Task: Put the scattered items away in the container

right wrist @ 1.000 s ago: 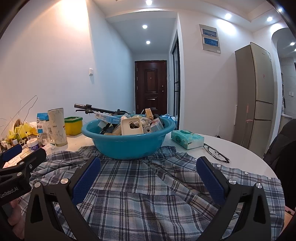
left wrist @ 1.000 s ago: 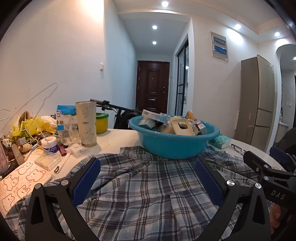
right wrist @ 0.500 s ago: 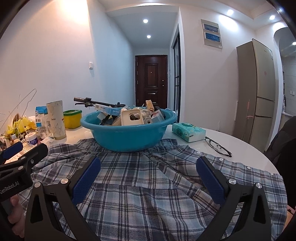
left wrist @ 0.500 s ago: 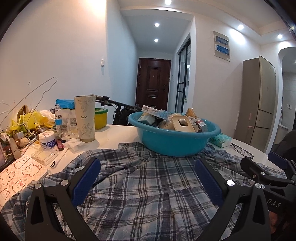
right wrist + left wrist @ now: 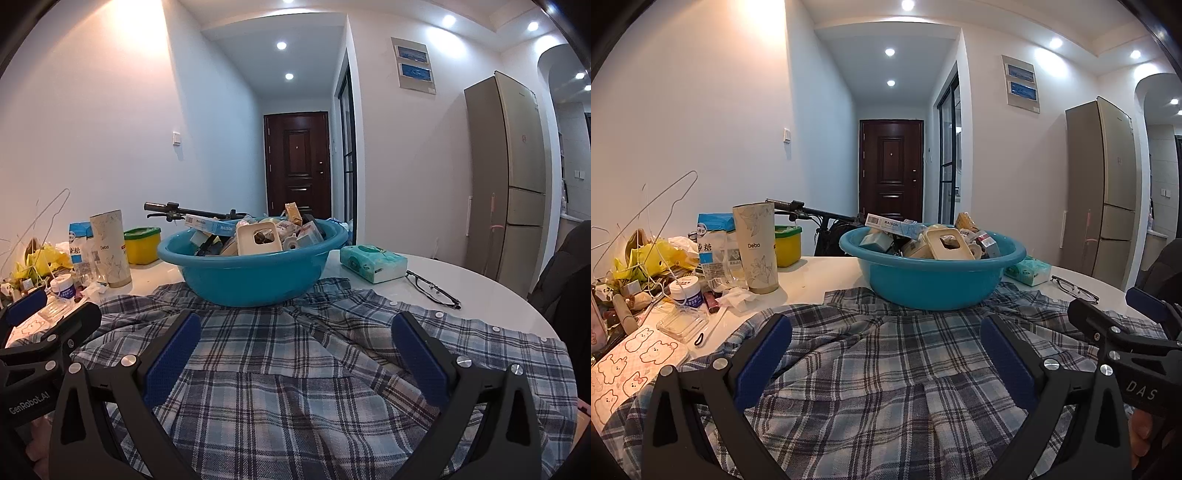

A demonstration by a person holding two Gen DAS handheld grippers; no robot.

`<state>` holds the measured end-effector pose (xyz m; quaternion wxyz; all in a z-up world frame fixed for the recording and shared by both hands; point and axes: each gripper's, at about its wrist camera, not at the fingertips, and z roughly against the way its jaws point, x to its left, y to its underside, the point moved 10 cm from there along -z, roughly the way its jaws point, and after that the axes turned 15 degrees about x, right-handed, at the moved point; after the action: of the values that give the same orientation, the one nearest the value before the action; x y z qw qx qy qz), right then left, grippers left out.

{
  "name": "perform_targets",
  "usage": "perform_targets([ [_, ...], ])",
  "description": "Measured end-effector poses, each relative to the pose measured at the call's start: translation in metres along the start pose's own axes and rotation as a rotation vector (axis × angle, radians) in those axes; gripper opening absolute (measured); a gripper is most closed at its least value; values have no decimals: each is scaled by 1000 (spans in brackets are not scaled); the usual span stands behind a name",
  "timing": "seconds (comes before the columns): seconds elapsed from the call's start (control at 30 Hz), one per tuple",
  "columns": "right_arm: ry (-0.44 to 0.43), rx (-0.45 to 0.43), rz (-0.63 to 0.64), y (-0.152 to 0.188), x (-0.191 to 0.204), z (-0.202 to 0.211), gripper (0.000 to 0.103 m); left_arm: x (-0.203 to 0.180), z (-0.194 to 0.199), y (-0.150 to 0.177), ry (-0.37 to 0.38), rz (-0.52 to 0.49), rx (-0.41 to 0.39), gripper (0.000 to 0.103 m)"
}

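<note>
Both tools, left (image 5: 886, 354) and right (image 5: 295, 350), hang spread above a plaid shirt (image 5: 295, 369) on the white counter (image 5: 461, 284). The teal basin (image 5: 251, 273) sits on the shirt's far edge, heaped with boxes. Tissues (image 5: 373, 264) and glasses (image 5: 434, 288) lie right; a hallway door (image 5: 297, 162) stands behind.

"Debo" on tumbler (image 5: 755, 249), "RAISON" on box (image 5: 891, 225)

Home: hallway door (image 5: 891, 170), fridge (image 5: 506, 177), cluttered dining table (image 5: 480, 291).
</note>
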<state>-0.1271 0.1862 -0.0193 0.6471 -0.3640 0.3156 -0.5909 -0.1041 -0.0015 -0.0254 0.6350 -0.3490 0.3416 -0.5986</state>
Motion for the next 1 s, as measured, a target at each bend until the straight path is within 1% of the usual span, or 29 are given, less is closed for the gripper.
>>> perform_targets([
  [0.13,-16,0,21,1,6,1,103,0,1,0,0,0,-1,103],
  [0.33,-24,5,18,2,6,0,103,1,-1,0,-3,3,-2,103],
  [1.0,-19,8,12,3,4,-1,103,-1,-1,2,1,-1,0,103],
])
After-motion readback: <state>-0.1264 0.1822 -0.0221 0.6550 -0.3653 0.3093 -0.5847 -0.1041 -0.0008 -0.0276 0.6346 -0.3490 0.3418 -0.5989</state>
